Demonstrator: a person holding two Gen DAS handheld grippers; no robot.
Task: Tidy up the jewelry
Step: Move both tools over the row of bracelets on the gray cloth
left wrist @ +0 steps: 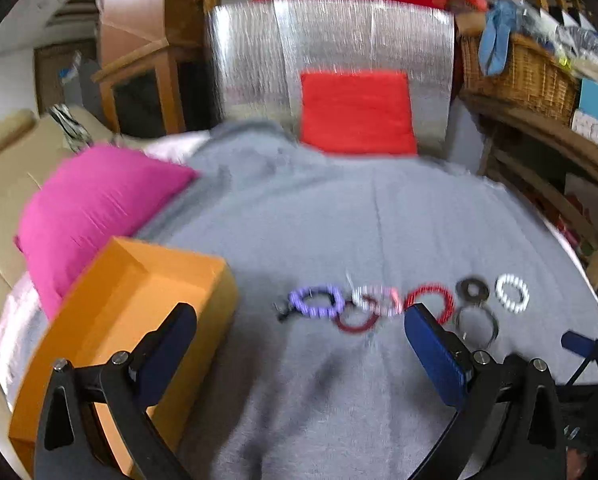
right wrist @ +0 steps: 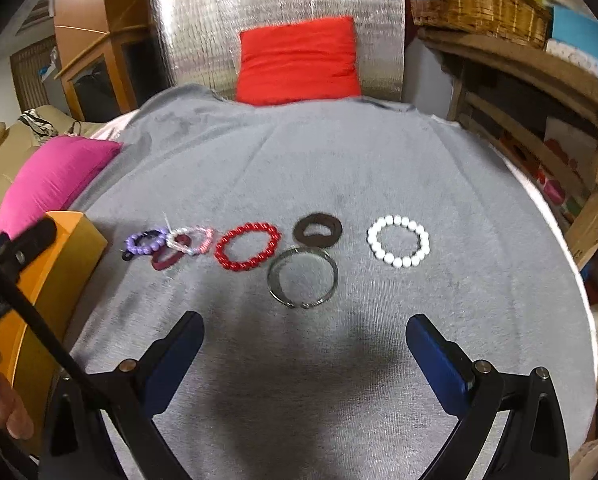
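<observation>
A: Starting with the largest item: a grey blanket (right wrist: 339,168) covers the whole work surface. A red cushion (right wrist: 299,60) stands at its far edge against a silver foil panel (right wrist: 283,0), and a pink cushion (right wrist: 55,176) lies at the left.

B: Container?

A: An orange box (left wrist: 131,300) sits on the blanket's left side, just beside the left gripper (left wrist: 299,344).

B: Gripper states?

A: Left gripper jaws spread wide, nothing between them. Right gripper (right wrist: 305,348) likewise wide apart and empty, held above bare blanket near the row of jewelry.

B: Jewelry positions?

A: All lying flat in a row across the blanket. A silver bangle (right wrist: 302,278) sits nearest the right gripper, touching a dark brown ring (right wrist: 317,230) behind it. A red bead bracelet (right wrist: 247,246) lies to their left. A white bead bracelet (right wrist: 398,241) lies apart on the right. At the left end, a purple bead bracelet (right wrist: 144,241), a pink-and-white bracelet (right wrist: 191,240) and a maroon band (right wrist: 166,259) overlap in a cluster nearest the box.

B: Left view?

A: Motion-blurred; details unclear.
</observation>
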